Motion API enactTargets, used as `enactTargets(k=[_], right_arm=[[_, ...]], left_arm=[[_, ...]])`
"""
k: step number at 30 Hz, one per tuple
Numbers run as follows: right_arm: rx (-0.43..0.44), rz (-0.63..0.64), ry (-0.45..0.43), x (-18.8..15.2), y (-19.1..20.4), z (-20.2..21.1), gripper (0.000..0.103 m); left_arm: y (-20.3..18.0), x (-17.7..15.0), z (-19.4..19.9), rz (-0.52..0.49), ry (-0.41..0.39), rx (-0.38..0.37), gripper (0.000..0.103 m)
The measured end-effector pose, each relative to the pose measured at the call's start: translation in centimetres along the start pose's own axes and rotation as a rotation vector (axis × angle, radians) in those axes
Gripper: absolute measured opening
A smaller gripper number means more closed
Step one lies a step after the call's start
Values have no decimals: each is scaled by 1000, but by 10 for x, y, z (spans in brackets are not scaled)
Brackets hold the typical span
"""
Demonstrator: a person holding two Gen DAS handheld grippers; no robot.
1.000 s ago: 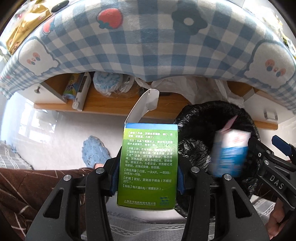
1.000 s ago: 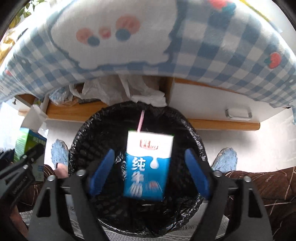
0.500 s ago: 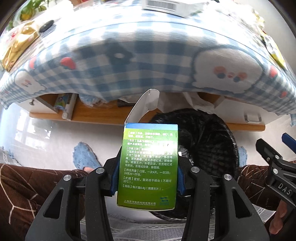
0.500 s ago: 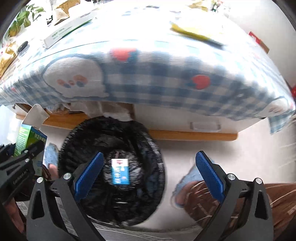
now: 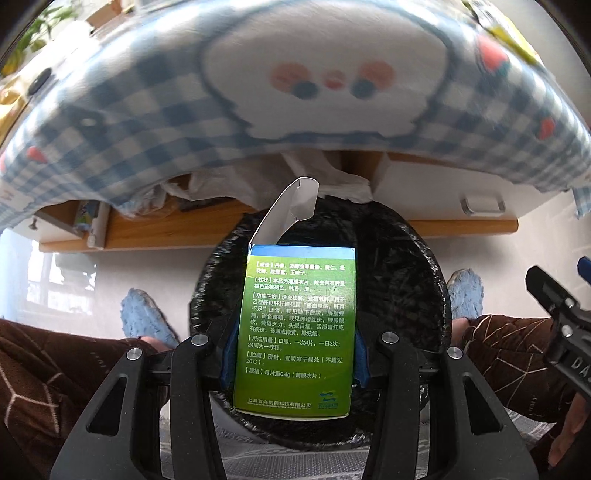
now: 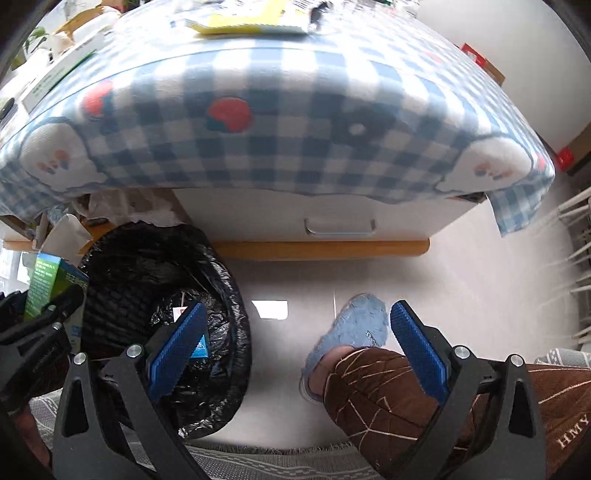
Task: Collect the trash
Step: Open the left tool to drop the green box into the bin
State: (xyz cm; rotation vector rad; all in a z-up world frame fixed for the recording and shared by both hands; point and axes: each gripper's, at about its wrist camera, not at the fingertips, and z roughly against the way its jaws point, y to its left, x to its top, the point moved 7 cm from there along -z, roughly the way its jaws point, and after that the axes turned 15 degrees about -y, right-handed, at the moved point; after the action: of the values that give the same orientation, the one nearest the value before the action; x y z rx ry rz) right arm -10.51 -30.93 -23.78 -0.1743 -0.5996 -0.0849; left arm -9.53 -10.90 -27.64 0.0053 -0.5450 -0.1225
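My left gripper (image 5: 293, 356) is shut on a green medicine box (image 5: 295, 328) with its white top flap open, held right over the black-lined trash bin (image 5: 402, 266). From the right wrist view the same box (image 6: 46, 286) and left gripper (image 6: 44, 325) sit at the left edge above the bin (image 6: 147, 266). My right gripper (image 6: 291, 328) stands wide open and empty over the floor to the right of the bin. The blue and white milk carton (image 6: 201, 347) lies inside the bin, mostly hidden behind the right gripper's left pad.
A table with a blue checked cloth (image 6: 295, 122) overhangs the bin; a white drawer unit (image 6: 332, 218) stands under it. The person's legs in brown trousers (image 6: 406, 391) and blue slippers (image 6: 354, 325) flank the bin. A wooden shelf (image 5: 147, 225) holds bags. Yellow wrappers (image 6: 251, 18) lie on the table.
The right gripper released the milk carton, which dropped into the bin, then swung right over the floor. The left gripper carried the green box rightward to above the bin.
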Motion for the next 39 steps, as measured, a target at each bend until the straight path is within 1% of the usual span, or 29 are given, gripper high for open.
enactTargets(k=[3, 7, 12, 17, 23, 24, 25, 26, 30, 31, 33, 35, 39], right_arm=[[-13, -5, 12, -1, -1, -7, 95], [-60, 39, 27, -5, -2, -14, 95], [-98, 64, 43, -9, -4, -21, 95], [-122, 66, 51, -10, -8, -24, 95], [-117, 61, 54, -10, -7, -25, 95], [-116, 59, 52, -9, -6, -25, 95], [-114, 57, 51, -9, -7, -25, 95], [-112, 55, 50, -8, -6, -25, 95], [-101, 41, 34, -4, -5, -20, 95], [-94, 35, 26, -2, -4, -18, 95], [-82, 22, 2, 4, -3, -11, 95], [-66, 7, -23, 10, -1, -4, 95], [-36, -22, -64, 22, 2, 8, 95]], left_arm=[[-8, -6, -12, -12, 13, -4, 46], [-16, -10, -24, -33, 9, -9, 46], [-22, -17, -35, -41, 29, -15, 46], [-26, -21, -40, -37, 42, -33, 46], [-26, -20, -39, -27, 36, -35, 49], [-24, -19, -38, -23, 32, -33, 51], [-24, -17, -36, -22, 24, -29, 56], [-23, -16, -34, -22, 12, -23, 63], [-18, -9, -25, -23, -20, -14, 77], [-17, -7, -23, -19, -24, -12, 83], [-13, -2, -16, -6, -43, -14, 87], [-8, 4, -7, 2, -63, -12, 92], [2, 17, 15, 6, -122, 4, 97]])
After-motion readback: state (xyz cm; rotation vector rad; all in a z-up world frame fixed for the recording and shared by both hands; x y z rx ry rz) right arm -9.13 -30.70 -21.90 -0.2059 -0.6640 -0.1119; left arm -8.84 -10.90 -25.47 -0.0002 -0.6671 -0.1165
